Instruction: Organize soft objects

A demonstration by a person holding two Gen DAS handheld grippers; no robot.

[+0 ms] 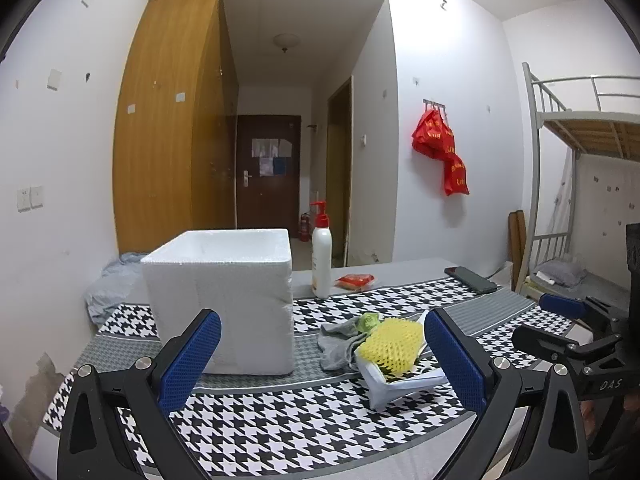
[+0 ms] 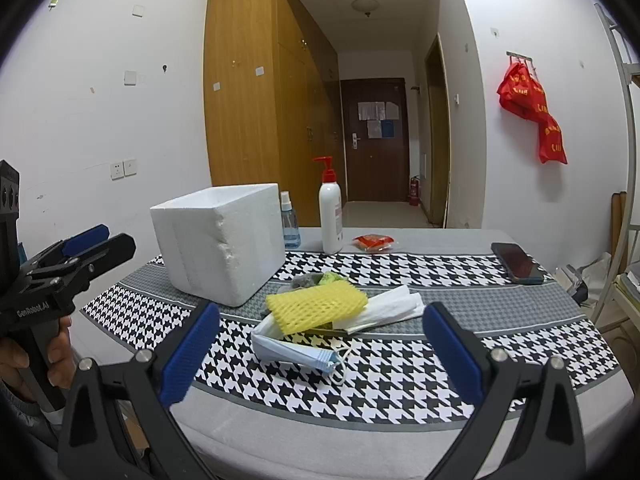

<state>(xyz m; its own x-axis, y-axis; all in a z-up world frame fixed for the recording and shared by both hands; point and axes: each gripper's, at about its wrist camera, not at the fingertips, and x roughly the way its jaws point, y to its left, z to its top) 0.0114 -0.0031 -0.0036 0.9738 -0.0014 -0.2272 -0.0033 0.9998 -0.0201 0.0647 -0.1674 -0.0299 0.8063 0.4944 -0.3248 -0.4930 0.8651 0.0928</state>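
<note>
Evidently nothing has been picked up yet — both tools are held spread and empty. Just ahead of the right hand-held gripper [image 2: 320,354] a heap is seen on the bench [image 2: 400,412]: face mask [image 2: 296,354] nearest, yellow foam net [image 2: 316,306] on top, tissue [image 2: 384,306] to its right, grey cloth [image 1: 340,340] behind. Beyond the left hand-held gripper [image 1: 322,360] stands the foam box [image 1: 224,296] — open-topped. A descent onto the mask or the net is judged next.
</note>
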